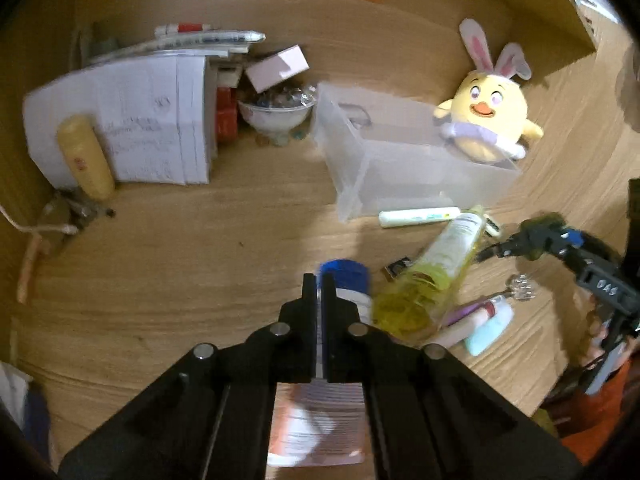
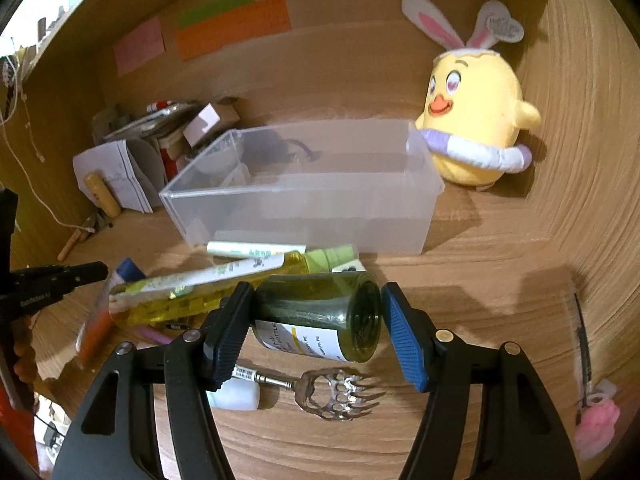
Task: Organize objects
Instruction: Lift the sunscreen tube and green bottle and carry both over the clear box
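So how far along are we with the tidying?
Nothing looks done: the clear bin seems empty. In hand: the right gripper grips a dark green bottle, the left gripper is shut on a flat packet. Left on the desk: the yellow bottle, white tube, claw-shaped metal tool and more.

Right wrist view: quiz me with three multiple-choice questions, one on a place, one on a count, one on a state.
1. Where is the plush chick?
A. inside the clear bin
B. behind the bin's right end
C. on the papers

2. How many coloured paper notes are on the back wall?
A. one
B. three
C. five

3. How is the dark green bottle?
A. upright on the desk
B. inside the bin
C. on its side between the right gripper's fingers

Answers: B, the chick stands in the corner behind the bin; B, pink, green and orange; C, its base faces the blue pad.
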### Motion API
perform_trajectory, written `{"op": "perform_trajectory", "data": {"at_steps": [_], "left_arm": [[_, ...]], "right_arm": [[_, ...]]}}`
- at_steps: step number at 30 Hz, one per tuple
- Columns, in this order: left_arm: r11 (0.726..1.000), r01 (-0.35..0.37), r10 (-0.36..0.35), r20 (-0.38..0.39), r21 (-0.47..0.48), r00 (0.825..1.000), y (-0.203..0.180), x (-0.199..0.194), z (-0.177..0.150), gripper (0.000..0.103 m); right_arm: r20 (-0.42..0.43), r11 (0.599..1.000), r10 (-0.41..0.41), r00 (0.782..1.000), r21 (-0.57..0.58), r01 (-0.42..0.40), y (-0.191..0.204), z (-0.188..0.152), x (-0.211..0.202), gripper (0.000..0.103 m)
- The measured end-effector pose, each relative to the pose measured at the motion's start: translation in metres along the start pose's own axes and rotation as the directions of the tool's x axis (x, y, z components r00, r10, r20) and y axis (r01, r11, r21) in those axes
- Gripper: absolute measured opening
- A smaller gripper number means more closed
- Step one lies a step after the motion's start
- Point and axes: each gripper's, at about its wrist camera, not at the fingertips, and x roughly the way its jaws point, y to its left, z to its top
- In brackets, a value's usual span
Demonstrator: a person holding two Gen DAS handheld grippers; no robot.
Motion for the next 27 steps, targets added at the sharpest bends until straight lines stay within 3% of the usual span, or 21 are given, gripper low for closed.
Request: {"op": "perform_trajectory", "data": {"at_steps": [2, 4, 6, 9, 14, 18, 22, 27], "left_arm": [[1.000, -0.004, 0.003, -0.029, -0.007, 1.000, 0.002, 0.005, 0.000, 0.003], [0.998, 0.051, -0.054, -0.078, -0.042, 0.995, 0.005, 0.013, -0.002, 0.005], [0.998, 0.054, -0.057, -0.085, -0.041, 0.995, 0.004, 0.014, -0.004, 0.030], [0.999, 0.033, -0.034, -0.094, -0.009, 0.995, -0.002, 0.020, -0.008, 0.049], [0.999, 0.026, -0.021, -0.144, 0.028, 0.989, -0.007, 0.037, -0.006, 0.050], [0.999, 0.039, -0.035, -0.190, 0.019, 0.981, -0.004, 0.052, -0.004, 0.043], [0.999, -0.025, 0.031, -0.154, 0.036, 0.988, -0.004, 0.053, -0.002, 0.042], [0.999, -0.043, 0.041, -0.082, -0.030, 0.996, 0.008, 0.034, 0.005, 0.042]], "right_arm": [[0.009, 1.000, 0.005, 1.000, -0.002, -0.005, 0.000, 0.001, -0.002, 0.062], [0.011, 1.000, 0.019, 1.000, 0.001, -0.019, 0.000, 0.000, -0.003, 0.062], [0.013, 1.000, 0.029, 0.999, 0.010, -0.029, -0.002, -0.001, -0.005, 0.062], [0.018, 0.999, 0.032, 0.999, 0.022, -0.032, -0.007, 0.000, -0.008, 0.062], [0.048, 1.000, 0.016, 0.999, 0.018, -0.017, -0.014, 0.010, -0.014, 0.062], [0.079, 1.000, 0.006, 0.997, 0.004, -0.006, -0.015, 0.022, -0.016, 0.062], [0.092, 1.000, -0.003, 0.996, -0.014, 0.004, -0.014, 0.036, -0.007, 0.062], [0.086, 0.999, -0.009, 0.996, -0.032, 0.012, -0.014, 0.052, 0.007, 0.062]]}}
